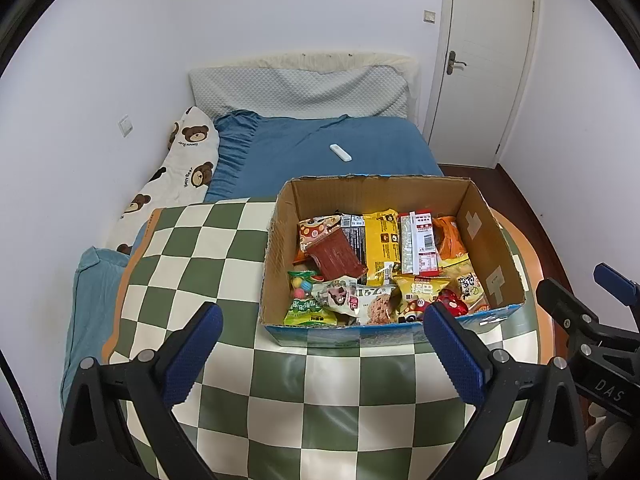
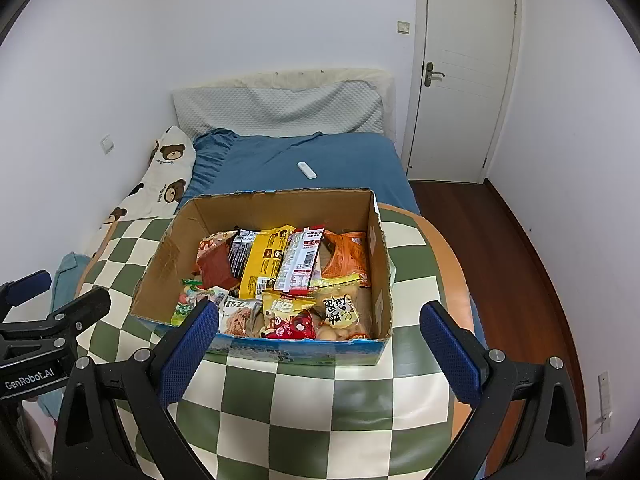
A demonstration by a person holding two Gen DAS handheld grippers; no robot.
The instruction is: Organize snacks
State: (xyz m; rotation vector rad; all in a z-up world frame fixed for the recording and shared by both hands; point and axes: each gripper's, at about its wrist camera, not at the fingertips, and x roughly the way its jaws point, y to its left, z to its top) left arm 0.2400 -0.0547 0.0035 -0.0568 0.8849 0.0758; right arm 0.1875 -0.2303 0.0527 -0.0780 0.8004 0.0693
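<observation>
An open cardboard box (image 1: 488, 240) (image 2: 380, 264) stands on the round table with a green-and-cream checked cloth (image 1: 224, 256) (image 2: 304, 400). It holds several snack packs: a yellow pack (image 1: 382, 246) (image 2: 264, 260), a red-brown pack (image 1: 336, 258), an orange pack (image 1: 450, 238) (image 2: 348, 258), a green pack (image 1: 310, 312) and a red pack (image 2: 294, 326). My left gripper (image 1: 324, 316) is open and empty, just in front of the box. My right gripper (image 2: 318, 316) is open and empty, in front of the box. The right gripper also shows at the right edge of the left wrist view (image 1: 576, 300).
A bed with a blue sheet (image 1: 320, 148) (image 2: 304, 160) lies behind the table, with a white remote (image 1: 341, 153) (image 2: 307, 170) on it and a bear-print pillow (image 1: 184, 160) at the left. A white door (image 1: 480, 60) (image 2: 460, 72) is at the back right. Wooden floor (image 2: 500, 240) lies right.
</observation>
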